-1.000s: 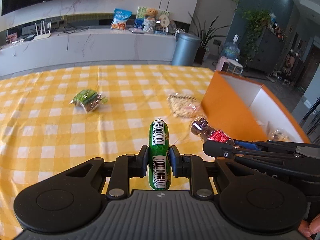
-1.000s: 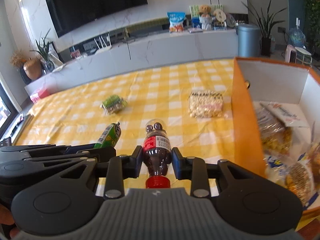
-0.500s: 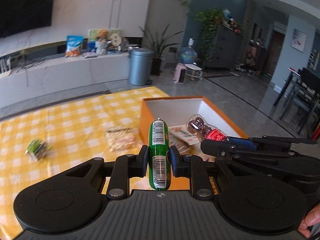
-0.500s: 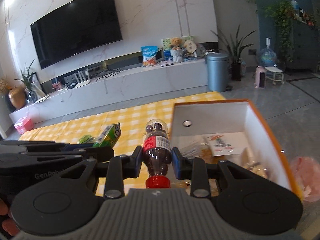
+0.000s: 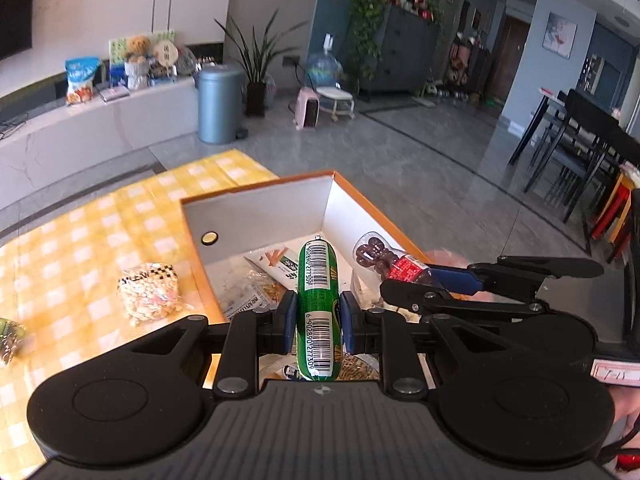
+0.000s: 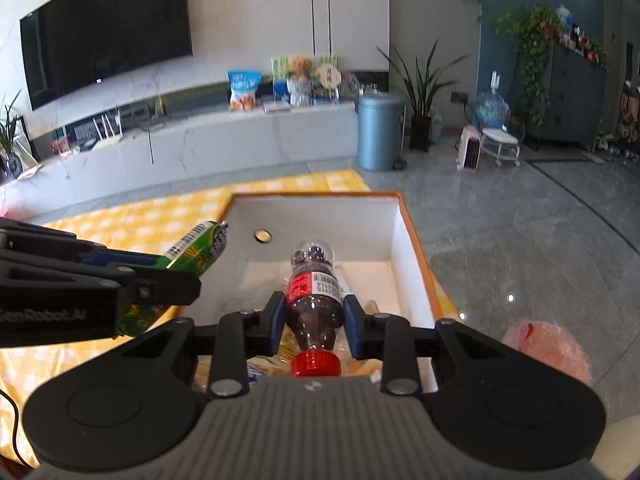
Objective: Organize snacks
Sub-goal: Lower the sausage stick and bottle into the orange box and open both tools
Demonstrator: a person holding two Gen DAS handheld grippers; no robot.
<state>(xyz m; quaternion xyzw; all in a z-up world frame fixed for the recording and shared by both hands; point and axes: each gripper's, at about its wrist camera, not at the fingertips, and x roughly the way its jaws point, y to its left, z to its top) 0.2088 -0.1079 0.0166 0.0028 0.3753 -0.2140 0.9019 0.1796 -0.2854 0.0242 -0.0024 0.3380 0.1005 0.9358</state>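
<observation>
My left gripper (image 5: 318,320) is shut on a green sausage stick (image 5: 318,300) with barcodes and holds it over the orange box (image 5: 256,196). My right gripper (image 6: 315,320) is shut on a small bottle of dark candies (image 6: 314,292) with a red cap and red label, also over the box (image 6: 320,196). The bottle shows in the left wrist view (image 5: 384,258); the sausage shows in the right wrist view (image 6: 192,254). The white-lined box holds several snack packets (image 5: 276,266).
A clear packet of pale snacks (image 5: 148,292) lies on the yellow checked tablecloth (image 5: 80,240) left of the box. A green packet (image 5: 8,336) sits at the far left edge. The box stands at the table's right end, with grey floor beyond.
Both grippers have swung right from over the tablecloth to above the orange box, each still holding its snack. The view now looks down into the box.
</observation>
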